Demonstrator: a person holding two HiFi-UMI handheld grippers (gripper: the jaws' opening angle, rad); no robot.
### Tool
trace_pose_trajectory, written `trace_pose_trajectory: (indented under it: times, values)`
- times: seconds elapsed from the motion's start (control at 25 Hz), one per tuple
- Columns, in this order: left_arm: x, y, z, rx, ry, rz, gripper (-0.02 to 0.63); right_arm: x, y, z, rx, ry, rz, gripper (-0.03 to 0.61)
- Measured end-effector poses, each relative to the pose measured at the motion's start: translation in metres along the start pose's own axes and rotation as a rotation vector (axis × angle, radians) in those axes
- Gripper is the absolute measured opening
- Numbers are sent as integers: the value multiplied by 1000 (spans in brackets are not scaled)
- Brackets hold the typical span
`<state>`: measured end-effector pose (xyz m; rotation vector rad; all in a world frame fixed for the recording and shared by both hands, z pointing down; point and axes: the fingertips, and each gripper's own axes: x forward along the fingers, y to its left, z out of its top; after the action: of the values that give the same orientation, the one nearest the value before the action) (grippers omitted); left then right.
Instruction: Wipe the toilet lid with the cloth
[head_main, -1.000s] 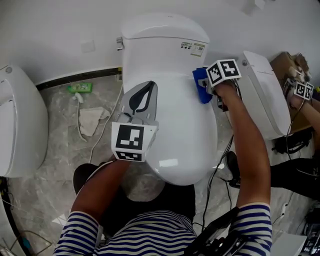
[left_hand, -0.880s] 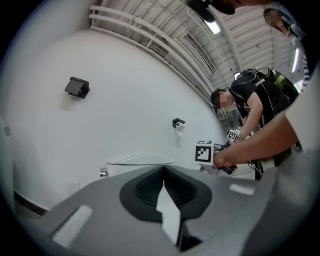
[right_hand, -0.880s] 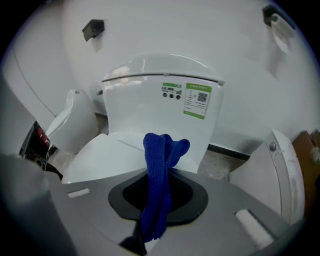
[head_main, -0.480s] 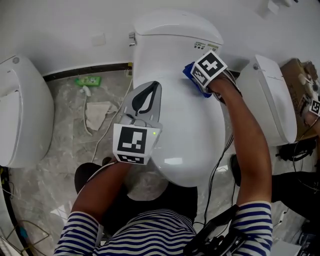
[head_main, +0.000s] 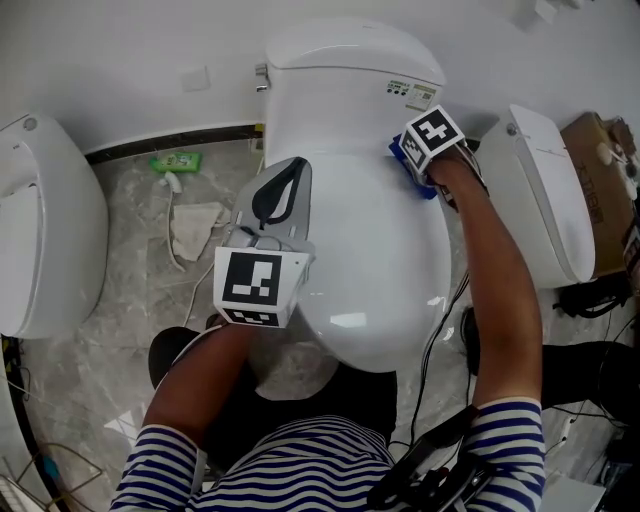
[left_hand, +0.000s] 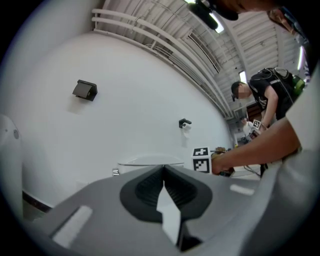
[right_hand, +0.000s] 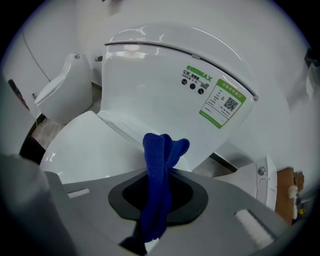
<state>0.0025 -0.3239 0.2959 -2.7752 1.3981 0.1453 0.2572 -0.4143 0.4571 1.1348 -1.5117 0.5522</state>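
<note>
The white toilet has its lid (head_main: 370, 250) down, below the tank (head_main: 345, 70). My right gripper (head_main: 415, 160) is at the lid's back right edge, next to the tank, shut on a blue cloth (head_main: 410, 168). In the right gripper view the cloth (right_hand: 159, 150) sticks up folded out of the closed jaws of the right gripper (right_hand: 161, 176), in front of the tank (right_hand: 165, 75) and the lid (right_hand: 85, 145). My left gripper (head_main: 292, 170) hovers over the lid's left side, shut and holding nothing. Its jaws meet tip to tip in the left gripper view (left_hand: 164, 169).
A second white fixture (head_main: 40, 230) stands at the left and a third (head_main: 545, 190) close on the right. A green packet (head_main: 175, 160) and a rag (head_main: 195, 225) lie on the marble floor. Cables (head_main: 440, 320) hang by the right arm. Another person (left_hand: 270, 95) stands farther right.
My right gripper slid the cloth left and up onto the lid by the tank, then a little back to the right. My left gripper drifted slightly left, still shut.
</note>
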Motion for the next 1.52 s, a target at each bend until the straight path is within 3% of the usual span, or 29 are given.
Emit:
trace_pose_trajectory:
  times: [0.6, 1.08, 1.32, 1.52]
  values:
    - [-42, 32, 27, -3, -47, 68, 5, -20, 136, 75, -144, -55, 147, 58]
    - [-68, 64, 36, -12, -65, 123, 5, -25, 240, 107, -249, -56, 302, 58]
    - [-64, 56, 34, -6, -59, 111, 5, -27, 242, 108, -245, -77, 321, 58]
    - [-55, 51, 29, -3, -54, 98, 5, -46, 189, 99, -170, -111, 289, 58]
